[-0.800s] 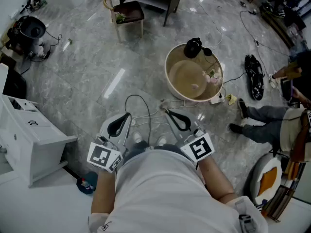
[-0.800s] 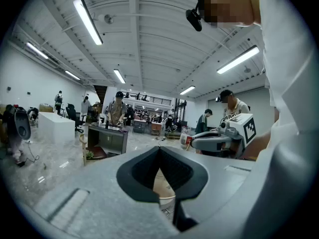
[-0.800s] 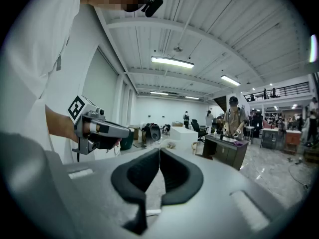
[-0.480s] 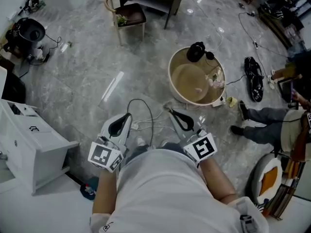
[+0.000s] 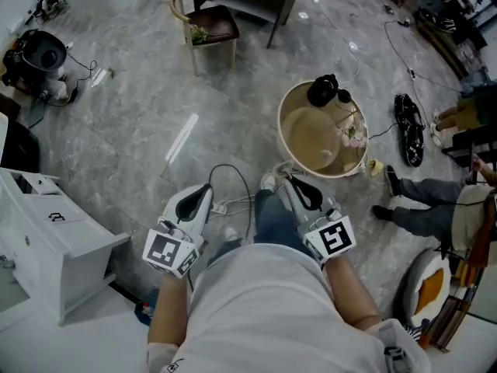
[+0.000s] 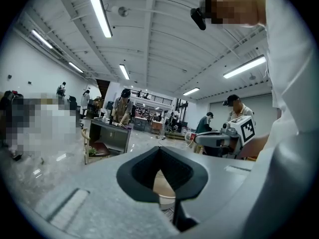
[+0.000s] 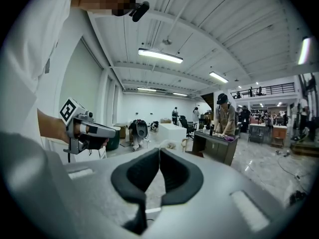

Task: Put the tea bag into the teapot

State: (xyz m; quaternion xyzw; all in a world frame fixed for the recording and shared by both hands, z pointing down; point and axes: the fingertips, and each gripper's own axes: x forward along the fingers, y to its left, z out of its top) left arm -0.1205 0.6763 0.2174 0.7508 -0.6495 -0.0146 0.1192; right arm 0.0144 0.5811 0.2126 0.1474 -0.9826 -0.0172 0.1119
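A round beige table (image 5: 311, 142) stands on the marble floor ahead of me, with a black teapot-like thing (image 5: 322, 92) at its far rim and a pink flower sprig (image 5: 351, 133) at its right. No tea bag shows in any view. My left gripper (image 5: 206, 186) and right gripper (image 5: 290, 179) are held side by side at waist height, both short of the table. In the left gripper view the jaws (image 6: 159, 149) meet at their tips with nothing between them. In the right gripper view the jaws (image 7: 159, 151) also meet, empty.
A white cabinet (image 5: 46, 231) stands at the left, a small wooden chair (image 5: 210, 26) at the back. A seated person's legs (image 5: 427, 200) stretch in from the right. Cables (image 5: 233, 179) lie on the floor before my feet. Black shoes (image 5: 408, 123) lie right of the table.
The round table has come nearer and shifted right in the head view. A leg in jeans now shows between the two grippers. Both grippers stay shut and side by side.
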